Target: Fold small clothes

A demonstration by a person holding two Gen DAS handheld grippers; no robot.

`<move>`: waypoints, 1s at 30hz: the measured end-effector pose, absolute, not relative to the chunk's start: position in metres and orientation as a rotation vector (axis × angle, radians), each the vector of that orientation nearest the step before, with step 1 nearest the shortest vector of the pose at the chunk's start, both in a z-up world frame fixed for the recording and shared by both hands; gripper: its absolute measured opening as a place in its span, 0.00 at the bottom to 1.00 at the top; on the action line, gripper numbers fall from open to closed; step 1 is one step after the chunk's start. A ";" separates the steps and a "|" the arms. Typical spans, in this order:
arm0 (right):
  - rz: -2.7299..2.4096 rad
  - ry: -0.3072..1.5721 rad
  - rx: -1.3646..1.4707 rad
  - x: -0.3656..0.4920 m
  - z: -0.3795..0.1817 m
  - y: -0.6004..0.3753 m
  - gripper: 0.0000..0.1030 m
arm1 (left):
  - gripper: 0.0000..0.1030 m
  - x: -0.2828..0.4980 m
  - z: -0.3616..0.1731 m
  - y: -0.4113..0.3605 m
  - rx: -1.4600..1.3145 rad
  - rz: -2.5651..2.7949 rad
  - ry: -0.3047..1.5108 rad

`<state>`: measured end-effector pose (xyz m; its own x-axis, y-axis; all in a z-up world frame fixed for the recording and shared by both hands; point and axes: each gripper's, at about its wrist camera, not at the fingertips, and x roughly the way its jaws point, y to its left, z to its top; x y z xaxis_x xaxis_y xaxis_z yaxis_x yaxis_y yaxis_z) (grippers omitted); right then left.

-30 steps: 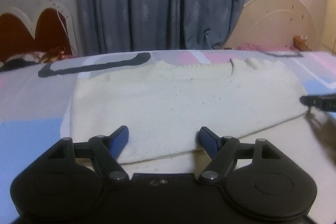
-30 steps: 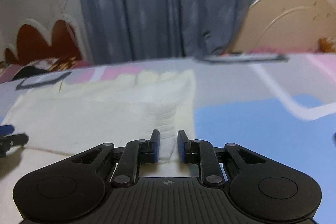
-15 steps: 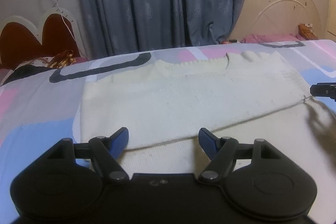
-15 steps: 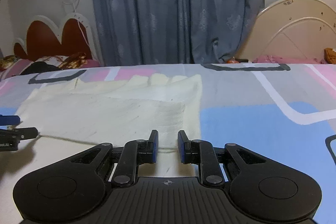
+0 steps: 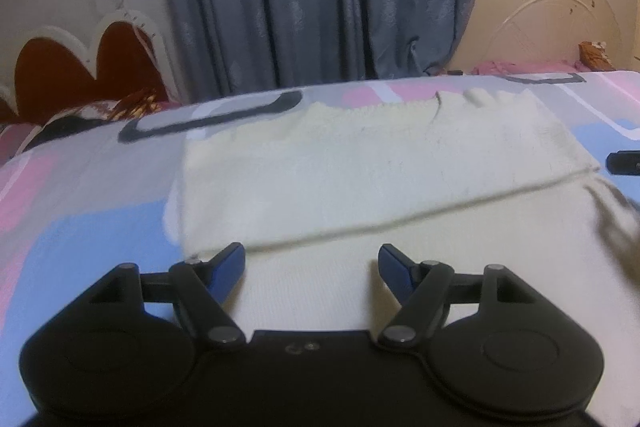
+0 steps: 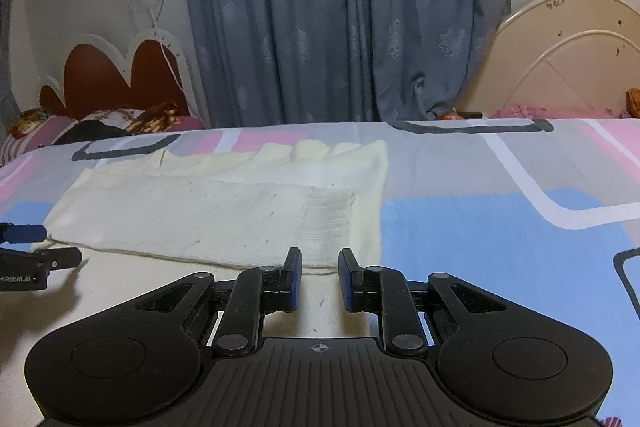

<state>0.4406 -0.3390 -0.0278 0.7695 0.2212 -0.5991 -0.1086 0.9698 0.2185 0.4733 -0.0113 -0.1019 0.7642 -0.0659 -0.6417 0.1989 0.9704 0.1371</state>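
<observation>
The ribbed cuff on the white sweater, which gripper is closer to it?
Right. The right gripper sits just in front of the ribbed cuff, which lies straight ahead of its fingertips. The left gripper is at the far end of the sweater, away from the cuff.

Each fisheye camera rides low behind its own tongs, tilted down across the bed (image 5: 80,187) toward the curtain (image 6: 340,27), close over the cream garment (image 5: 360,179), the left view from its left end, the right from its right edge, both sharing garment, curtain and headboards.
</observation>
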 end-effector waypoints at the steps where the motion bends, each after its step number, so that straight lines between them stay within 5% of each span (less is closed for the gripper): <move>1: 0.189 0.670 0.182 0.435 -0.027 -0.342 0.19 | 0.70 0.466 -0.103 -0.005 0.199 -0.139 0.694; 12: 0.281 0.686 0.168 0.360 -0.031 -0.346 0.19 | 0.61 0.381 -0.110 0.031 0.139 -0.080 0.759; 30: 0.191 0.874 0.379 0.228 -0.033 -0.370 0.19 | 0.63 0.278 -0.109 0.067 0.069 -0.131 0.808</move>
